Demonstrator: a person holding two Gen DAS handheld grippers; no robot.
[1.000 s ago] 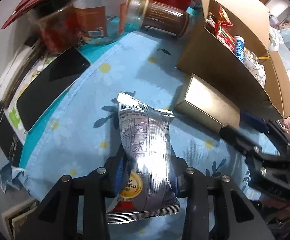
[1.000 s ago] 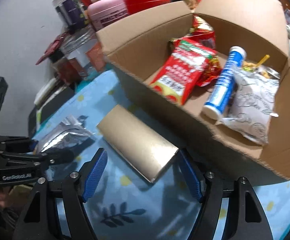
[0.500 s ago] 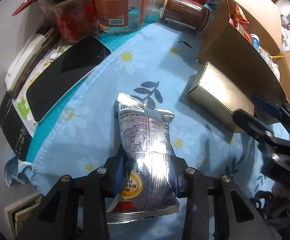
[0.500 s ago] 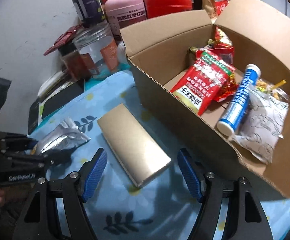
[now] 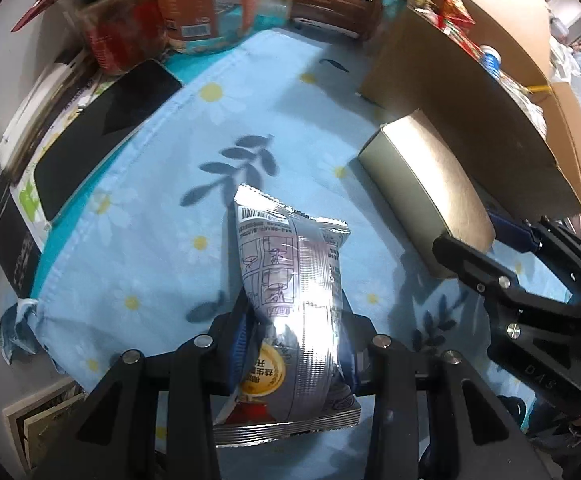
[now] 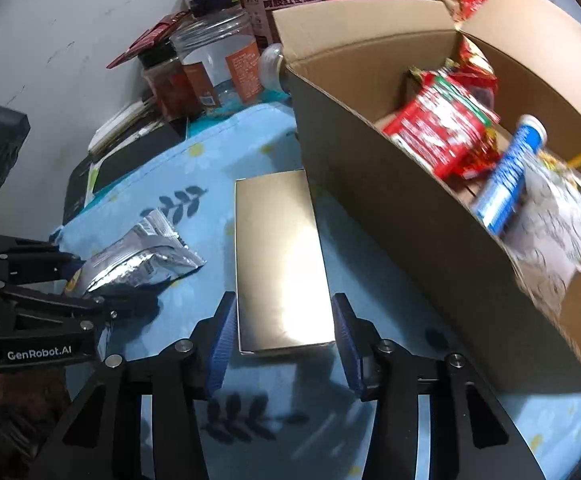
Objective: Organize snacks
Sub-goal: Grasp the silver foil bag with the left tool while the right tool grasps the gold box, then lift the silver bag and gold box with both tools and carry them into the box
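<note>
Closing right tongs [image 6: 284, 344] astride gold box [image 6: 278, 260]

Dim indoor light, glare on gold box [image 6: 280, 264], motion blur at right, fisheye-bent edges

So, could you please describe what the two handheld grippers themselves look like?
Both are matte black linkage frames with silver rivets. The left gripper and the right gripper each have ribbed blue finger pads. In the right wrist view, white "GenRobot.AI" lettering marks the left gripper's side. No cables visible.
</note>
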